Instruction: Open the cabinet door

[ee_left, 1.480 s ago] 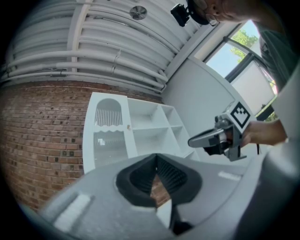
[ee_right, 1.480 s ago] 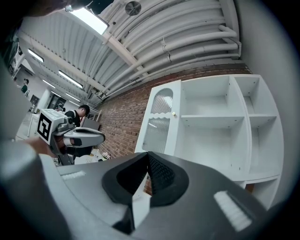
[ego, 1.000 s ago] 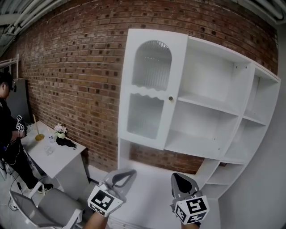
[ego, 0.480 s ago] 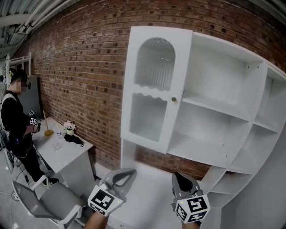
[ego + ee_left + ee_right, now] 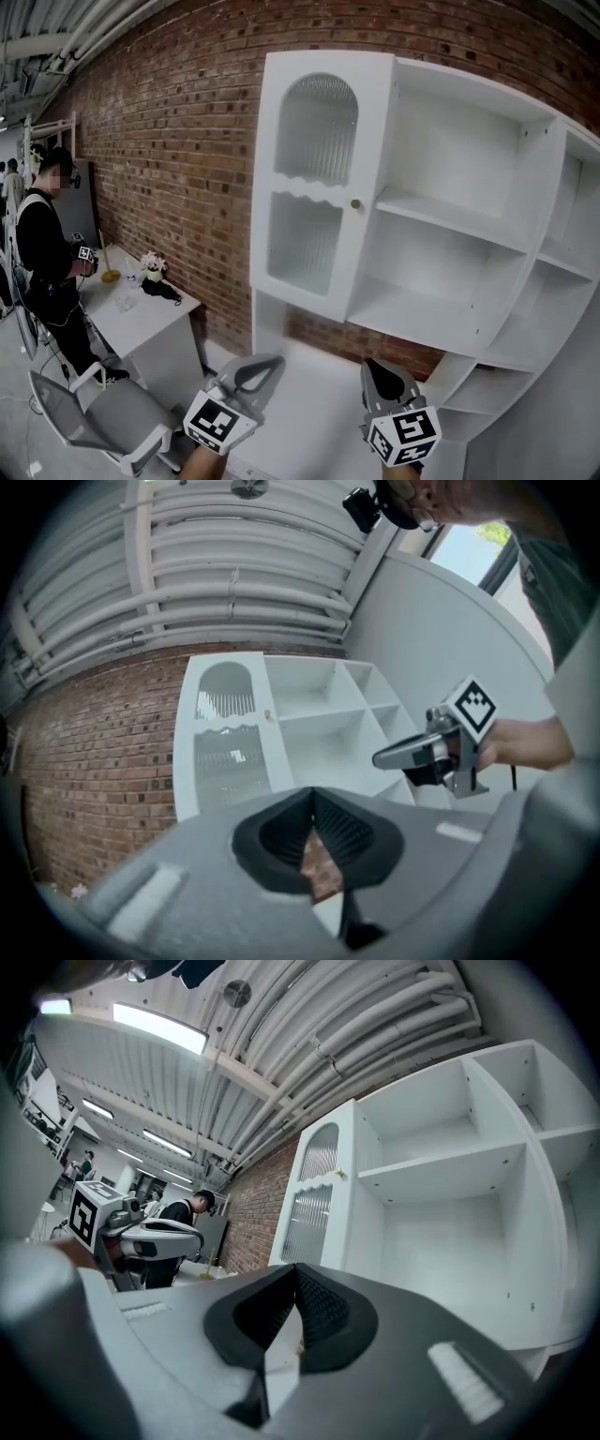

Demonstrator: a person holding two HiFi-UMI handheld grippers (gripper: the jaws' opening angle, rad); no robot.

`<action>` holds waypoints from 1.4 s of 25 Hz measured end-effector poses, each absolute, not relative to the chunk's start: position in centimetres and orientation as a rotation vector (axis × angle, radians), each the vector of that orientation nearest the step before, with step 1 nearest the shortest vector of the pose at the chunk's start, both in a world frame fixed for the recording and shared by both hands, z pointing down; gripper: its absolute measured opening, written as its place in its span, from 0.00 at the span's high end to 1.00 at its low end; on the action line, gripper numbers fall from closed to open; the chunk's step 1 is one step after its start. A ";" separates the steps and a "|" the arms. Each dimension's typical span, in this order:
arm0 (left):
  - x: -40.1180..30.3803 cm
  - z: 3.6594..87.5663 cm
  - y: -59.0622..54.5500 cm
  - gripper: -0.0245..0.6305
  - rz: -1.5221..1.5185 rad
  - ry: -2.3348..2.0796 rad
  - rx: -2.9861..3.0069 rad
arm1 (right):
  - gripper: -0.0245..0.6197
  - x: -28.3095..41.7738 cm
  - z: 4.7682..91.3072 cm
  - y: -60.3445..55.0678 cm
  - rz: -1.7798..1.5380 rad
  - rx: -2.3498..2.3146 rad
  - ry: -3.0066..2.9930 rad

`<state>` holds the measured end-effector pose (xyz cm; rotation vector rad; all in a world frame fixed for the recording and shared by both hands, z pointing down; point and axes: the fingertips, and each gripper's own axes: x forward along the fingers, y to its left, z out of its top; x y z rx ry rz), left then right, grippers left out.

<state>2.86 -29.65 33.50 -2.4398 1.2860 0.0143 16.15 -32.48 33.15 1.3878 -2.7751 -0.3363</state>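
Observation:
The white cabinet (image 5: 469, 220) hangs on the brick wall. Its door (image 5: 319, 187) covers the left compartment and looks closed; it has an arched ribbed pane and a small brass knob (image 5: 355, 203) at its right edge. The same door (image 5: 225, 733) shows in the left gripper view, and the door (image 5: 314, 1199) also shows in the right gripper view. My left gripper (image 5: 272, 361) and right gripper (image 5: 373, 367) are low in the head view, well below the door and apart from it. Both are shut and hold nothing. Each one shows in the other's view: the right gripper (image 5: 384, 757) and the left gripper (image 5: 192, 1237).
A white counter (image 5: 309, 412) runs under the cabinet, just ahead of the grippers. Open shelves (image 5: 441, 234) fill the cabinet's right side. At the left, a person (image 5: 47, 253) stands by a white desk (image 5: 141, 319) with flowers, and a grey chair (image 5: 103, 417) is in front of the desk.
The head view has swung a little left, so the person at the desk is further in view and the cabinet looks slightly nearer. Both grippers stay low and shut.

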 end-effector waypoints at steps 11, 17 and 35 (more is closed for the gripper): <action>2.1 32.7 -33.1 0.96 0.044 1.189 -2.485 | 0.96 15.3 33.1 -34.6 -0.329 1.478 -2.704; 0.9 32.5 -35.1 0.96 0.060 1.131 -2.514 | 0.95 14.2 33.2 -36.1 -0.312 1.543 -2.663; -2.3 33.2 -39.0 0.96 0.084 1.004 -2.574 | 0.95 11.7 34.5 -39.1 -0.261 1.671 -2.569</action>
